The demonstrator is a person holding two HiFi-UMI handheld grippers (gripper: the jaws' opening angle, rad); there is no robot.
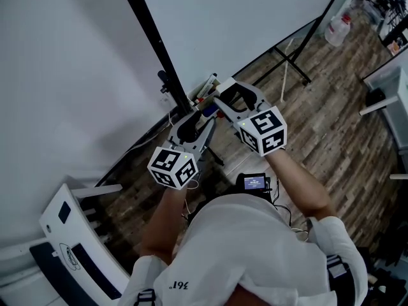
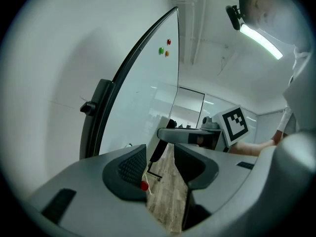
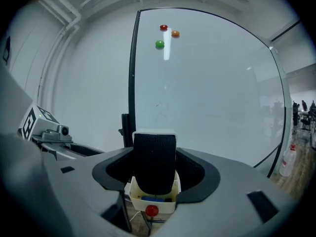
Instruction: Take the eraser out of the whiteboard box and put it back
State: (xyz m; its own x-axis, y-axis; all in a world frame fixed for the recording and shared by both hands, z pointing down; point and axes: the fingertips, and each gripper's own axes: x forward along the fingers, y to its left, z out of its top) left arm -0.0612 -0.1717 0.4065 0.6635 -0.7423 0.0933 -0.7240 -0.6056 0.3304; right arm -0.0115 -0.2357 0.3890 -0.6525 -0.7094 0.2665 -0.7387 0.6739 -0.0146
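In the right gripper view the eraser (image 3: 155, 163), black felt on a white back, stands upright between the jaws of my right gripper (image 3: 155, 174). The jaws press on both its sides. Its lower end sits at the mouth of the white whiteboard box (image 3: 167, 205), which holds a blue marker (image 3: 152, 199) and has a red magnet (image 3: 151, 211) on its front. From the head view my right gripper (image 1: 217, 99) reaches to the box (image 1: 206, 89) at the board's lower edge. My left gripper (image 1: 203, 123) hangs just below and left of it, open and holding nothing (image 2: 159, 169).
The whiteboard (image 1: 242, 18) stands on a black frame (image 1: 153, 40) with legs (image 1: 294, 65) spread over the wood floor. Three coloured magnets (image 3: 160, 44) sit high on the board. A plastic bottle (image 1: 336, 29) stands at the far right, and a white device (image 1: 67, 231) lies at the lower left.
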